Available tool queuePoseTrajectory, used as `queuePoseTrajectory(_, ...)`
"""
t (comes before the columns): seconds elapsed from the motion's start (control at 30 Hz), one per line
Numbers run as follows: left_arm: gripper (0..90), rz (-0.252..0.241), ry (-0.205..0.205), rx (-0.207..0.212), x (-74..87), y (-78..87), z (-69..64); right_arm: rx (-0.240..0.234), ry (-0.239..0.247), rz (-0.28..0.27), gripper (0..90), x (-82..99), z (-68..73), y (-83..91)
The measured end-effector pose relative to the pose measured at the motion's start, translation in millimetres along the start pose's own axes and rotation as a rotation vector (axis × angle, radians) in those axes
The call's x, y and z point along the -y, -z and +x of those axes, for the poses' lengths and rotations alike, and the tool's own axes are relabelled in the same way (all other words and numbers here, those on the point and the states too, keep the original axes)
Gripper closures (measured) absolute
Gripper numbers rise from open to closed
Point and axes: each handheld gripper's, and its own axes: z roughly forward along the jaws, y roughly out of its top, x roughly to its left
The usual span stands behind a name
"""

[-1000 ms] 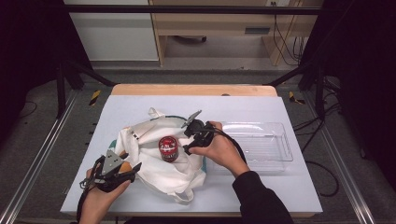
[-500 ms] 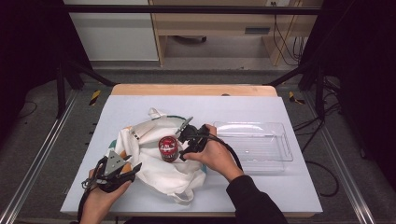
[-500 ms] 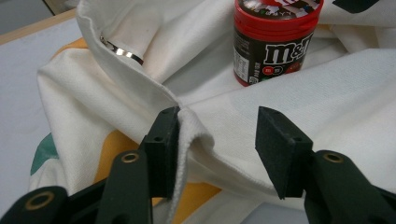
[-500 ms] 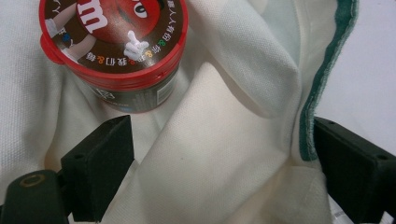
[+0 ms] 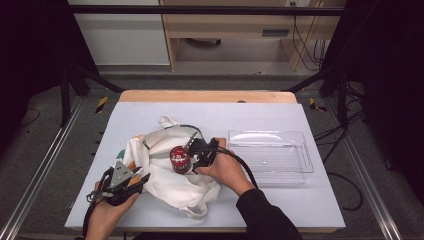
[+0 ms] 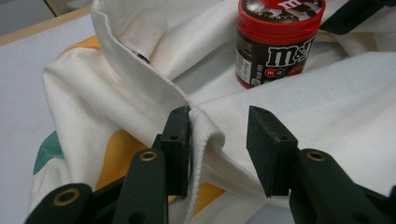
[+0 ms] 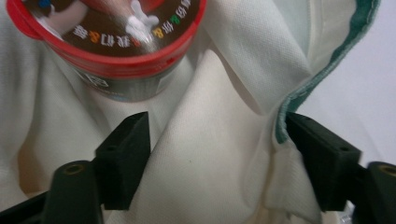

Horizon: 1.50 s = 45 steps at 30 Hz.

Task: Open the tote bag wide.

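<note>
Bag (image 6: 327, 93) fold between left gripper (image 6: 219, 149) jaws, closing, one pad touching

Your right gripper (image 7: 217, 158) has its two black jaws rising from the bottom corners, standing wide over white bag (image 7: 215, 154) cloth; they have just been closing, with only a fold of cloth between them. The red-lidded candy jar (image 7: 109, 42) sits at upper left. At right, the bag's green-edged hem (image 7: 327, 70) meets the pale tabletop (image 7: 369, 93).
</note>
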Motion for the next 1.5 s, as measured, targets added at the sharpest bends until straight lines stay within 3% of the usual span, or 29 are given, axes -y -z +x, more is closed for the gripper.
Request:
queuePoseTrajectory(0.33, 68.6, 0.007, -0.004, -0.003, 0.5, 0.6, 1.6, -0.009, 0.014, 0.03, 70.2, 1.5, -0.2, 1.1)
queuePoseTrajectory(0.53, 78.9, 0.039, -0.042, -0.014, 1.4, -0.9, 2.1, -0.024, -0.013, 0.012, 78.5, 1.6, -5.7, 5.5)
queuePoseTrajectory(0.73, 83.6, 0.086, -0.088, -0.032, 1.4, -1.1, 1.9, -0.027, -0.059, -0.041, 80.8, 3.4, -15.5, 15.3)
queuePoseTrajectory(0.9, 84.2, 0.109, -0.095, -0.037, 3.3, -1.9, 3.7, -0.014, -0.097, -0.083, 81.5, 5.6, -25.4, 26.0)
queuePoseTrajectory(1.1, 84.4, 0.118, -0.088, -0.038, 6.0, -1.7, 6.3, 0.006, -0.137, -0.086, 81.8, 8.7, -42.9, 31.4)
queuePoseTrajectory(1.23, 84.3, 0.1, -0.083, -0.035, 5.9, -0.6, 5.2, -0.008, -0.141, -0.066, 81.2, 7.9, -43.8, 26.7)
queuePoseTrajectory(1.5, 84.0, 0.079, -0.083, -0.024, 4.1, -0.3, 2.7, -0.037, -0.122, -0.135, 60.1, 9.8, -36.0, 37.4)
